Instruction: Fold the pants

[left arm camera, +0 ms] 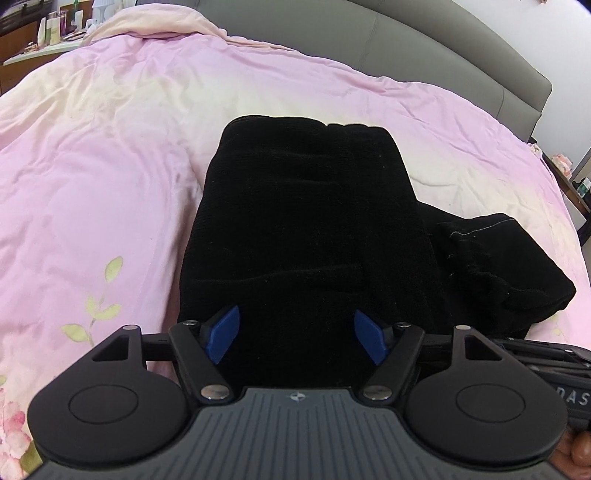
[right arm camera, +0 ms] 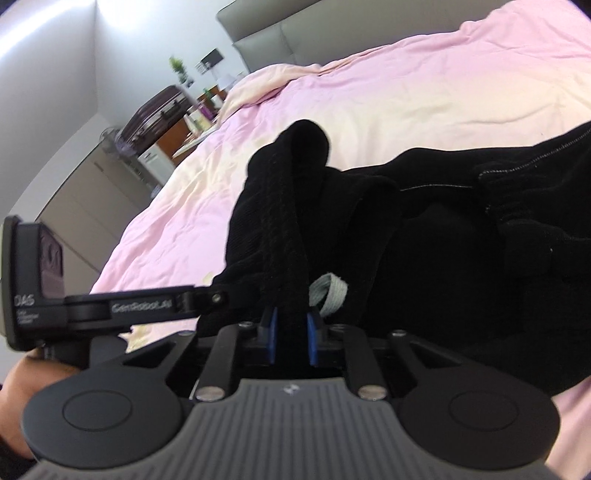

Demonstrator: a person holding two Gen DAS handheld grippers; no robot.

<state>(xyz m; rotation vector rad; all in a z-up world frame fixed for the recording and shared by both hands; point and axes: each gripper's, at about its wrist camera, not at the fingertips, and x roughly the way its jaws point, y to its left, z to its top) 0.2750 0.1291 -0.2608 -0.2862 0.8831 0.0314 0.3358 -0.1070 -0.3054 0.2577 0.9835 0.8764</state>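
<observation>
Black pants point(left arm camera: 306, 229) lie partly folded on the pink bed cover point(left arm camera: 96, 192), with a bunched part point(left arm camera: 495, 266) sticking out to the right. My left gripper point(left arm camera: 297, 334) is open and empty, its blue pads point(left arm camera: 223, 334) just above the near edge of the pants. In the right wrist view my right gripper point(right arm camera: 291, 332) is shut on a raised fold of the black pants point(right arm camera: 288, 221), beside a grey drawstring loop point(right arm camera: 330, 291). The left gripper's body point(right arm camera: 92, 306) shows at the left of that view.
A grey padded headboard point(left arm camera: 424, 48) runs behind the bed. A dresser with bottles point(left arm camera: 48, 33) stands at the far left. In the right wrist view a suitcase point(right arm camera: 155, 110), a plant point(right arm camera: 181, 70) and cabinets point(right arm camera: 92, 199) stand by the wall.
</observation>
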